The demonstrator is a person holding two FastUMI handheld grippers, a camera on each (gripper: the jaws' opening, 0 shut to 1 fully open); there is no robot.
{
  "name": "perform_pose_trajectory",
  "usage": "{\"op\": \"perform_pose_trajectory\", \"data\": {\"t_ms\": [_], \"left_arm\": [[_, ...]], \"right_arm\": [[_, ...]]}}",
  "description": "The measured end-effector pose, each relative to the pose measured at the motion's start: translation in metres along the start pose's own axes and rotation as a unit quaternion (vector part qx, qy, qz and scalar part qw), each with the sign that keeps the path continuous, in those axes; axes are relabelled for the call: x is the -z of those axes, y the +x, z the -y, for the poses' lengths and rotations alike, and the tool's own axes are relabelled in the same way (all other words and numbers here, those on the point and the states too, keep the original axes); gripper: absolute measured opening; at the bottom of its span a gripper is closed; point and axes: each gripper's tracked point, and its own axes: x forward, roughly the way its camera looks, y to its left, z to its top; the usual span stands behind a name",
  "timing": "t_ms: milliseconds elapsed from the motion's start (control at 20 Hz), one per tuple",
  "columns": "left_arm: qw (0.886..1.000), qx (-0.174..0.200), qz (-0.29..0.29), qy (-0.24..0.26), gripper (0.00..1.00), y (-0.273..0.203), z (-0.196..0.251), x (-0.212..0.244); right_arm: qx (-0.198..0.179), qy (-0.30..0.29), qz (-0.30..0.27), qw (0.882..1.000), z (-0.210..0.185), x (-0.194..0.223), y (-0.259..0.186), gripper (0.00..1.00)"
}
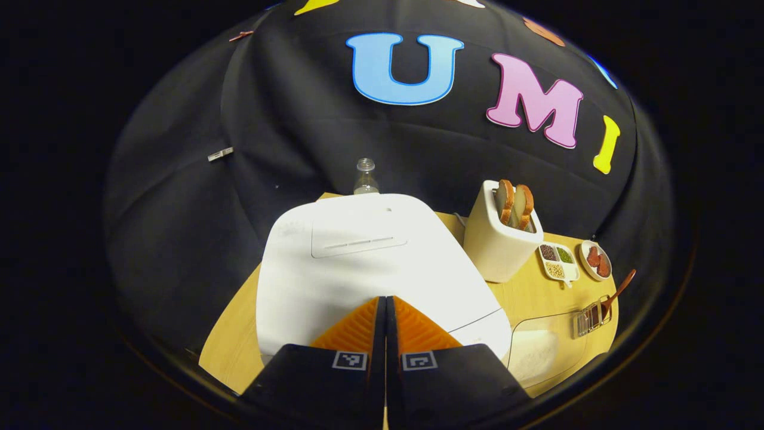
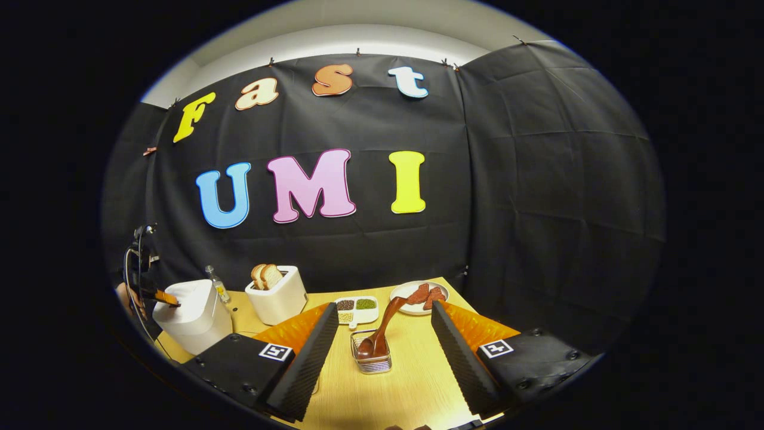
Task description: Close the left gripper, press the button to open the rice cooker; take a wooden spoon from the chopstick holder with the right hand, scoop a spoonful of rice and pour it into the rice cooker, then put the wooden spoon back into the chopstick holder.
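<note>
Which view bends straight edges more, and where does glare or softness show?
Left gripper view: the table edge curves strongly and the rice cooker lid looks washed out, bright. Right gripper view: the table bends less; the rice cooker near the rim looks soft.

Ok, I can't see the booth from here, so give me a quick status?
Left gripper shut, over closed rice cooker. Right gripper open, facing wooden spoon in its holder. Nothing between.
</note>
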Motion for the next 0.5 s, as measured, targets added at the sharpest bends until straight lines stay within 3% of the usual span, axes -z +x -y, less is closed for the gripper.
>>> {"op": "perform_pose_trajectory", "data": {"t_ms": [100, 300, 500], "left_arm": [[1.0, 0.001, 0.015, 0.004, 0.07, -0.009, 0.001, -0.007], [0.99, -0.022, 0.137, 0.02, 0.07, -0.059, -0.004, -0.071], [0.978, 0.001, 0.204, 0.041, 0.07, -0.116, 0.01, -0.1]], "right_arm": [[0.003, 0.0, 0.005, 1.0, 0.005, -0.005, 0.003, 0.98], [0.009, 0.017, -0.002, 1.0, 0.02, -0.001, 0.013, 0.98], [0.008, 0.01, -0.006, 1.0, 0.034, -0.005, 0.036, 0.98]]}}
